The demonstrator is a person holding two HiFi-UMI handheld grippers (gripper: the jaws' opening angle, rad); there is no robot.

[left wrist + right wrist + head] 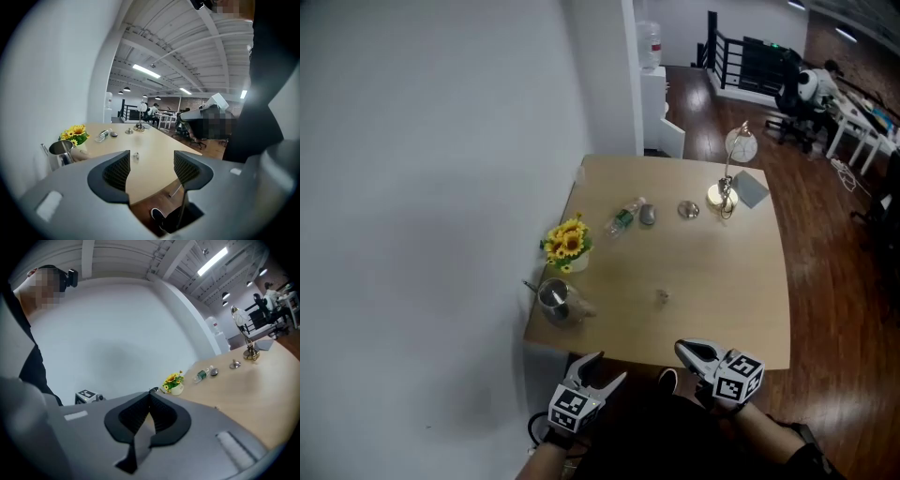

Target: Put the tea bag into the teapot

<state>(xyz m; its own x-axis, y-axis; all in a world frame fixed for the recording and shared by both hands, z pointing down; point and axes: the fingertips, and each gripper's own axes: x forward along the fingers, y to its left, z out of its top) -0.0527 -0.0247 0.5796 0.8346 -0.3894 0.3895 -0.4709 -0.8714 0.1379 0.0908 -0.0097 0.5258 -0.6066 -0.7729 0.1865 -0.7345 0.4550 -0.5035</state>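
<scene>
In the head view the task has not begun. A small pale speck that I take to be the tea bag (662, 297) lies alone near the middle of the desk (741, 281). The steel teapot (553, 298) stands well apart from it at the desk's left edge, just in front of the sunflowers (567, 242), with its mouth open upward. Both tools hang below the near edge. The left tongs (609, 367) are spread wide with nothing in them, and the right tongs (682, 349) are pressed together. Picking up, carrying and dropping in are all left to do.

The left gripper view looks across the desk between two well-parted jaws of the left tongs (151, 161). The tea bag (136, 155) shows far off in the gap, nearer the left jaw. It is too small to tell its long axis or which way it points. The teapot (60, 152) stands upright at far left.

The right gripper view shows the right tongs (150, 401) closed tip to tip on nothing and aimed toward the wall. I cannot pick out the tea bag with certainty here.
</scene>
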